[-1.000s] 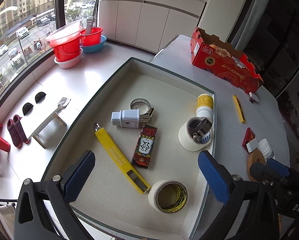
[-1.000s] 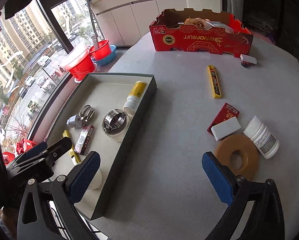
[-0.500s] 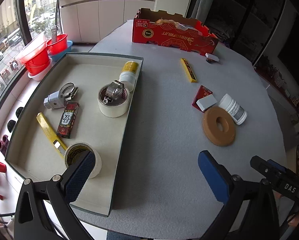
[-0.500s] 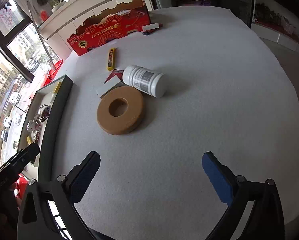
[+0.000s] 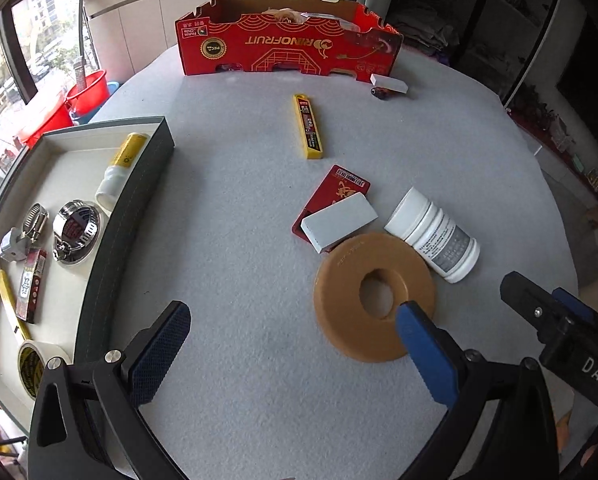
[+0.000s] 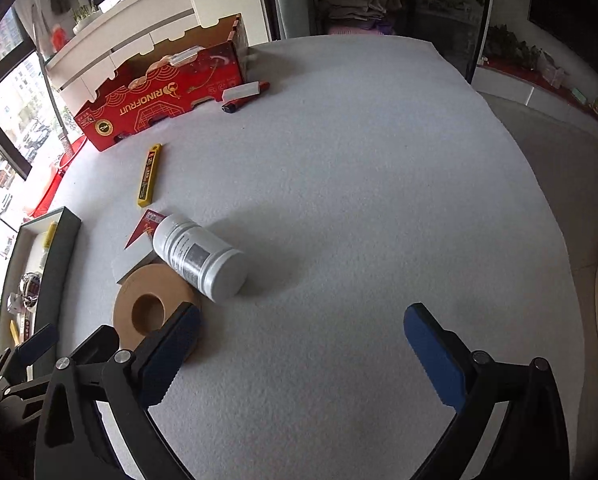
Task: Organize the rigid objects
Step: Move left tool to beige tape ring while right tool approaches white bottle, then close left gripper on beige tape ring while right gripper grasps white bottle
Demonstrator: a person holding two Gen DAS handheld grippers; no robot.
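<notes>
A brown tape ring (image 5: 373,296) lies flat on the grey table beside a white bottle (image 5: 435,234) on its side, a white block (image 5: 339,222) on a red card (image 5: 335,196), and a yellow blade case (image 5: 308,126). My left gripper (image 5: 291,344) is open, its right finger over the ring's near edge. My right gripper (image 6: 303,340) is open above bare table; the bottle (image 6: 201,258) and ring (image 6: 151,312) lie to its left. The grey tray (image 5: 139,196) at left holds tape rolls, hose clamps, a yellow knife and a glue bottle.
A red cardboard box (image 5: 287,50) stands at the table's far side, with a white block and a red lighter (image 5: 387,88) beside it. Red buckets sit on the floor by the window at left. The right gripper's body (image 5: 563,332) shows at the left view's right edge.
Both grippers have swung right, away from the tray. The left one now hangs over the table by the brown ring; the right one has come lower near the bottle.
</notes>
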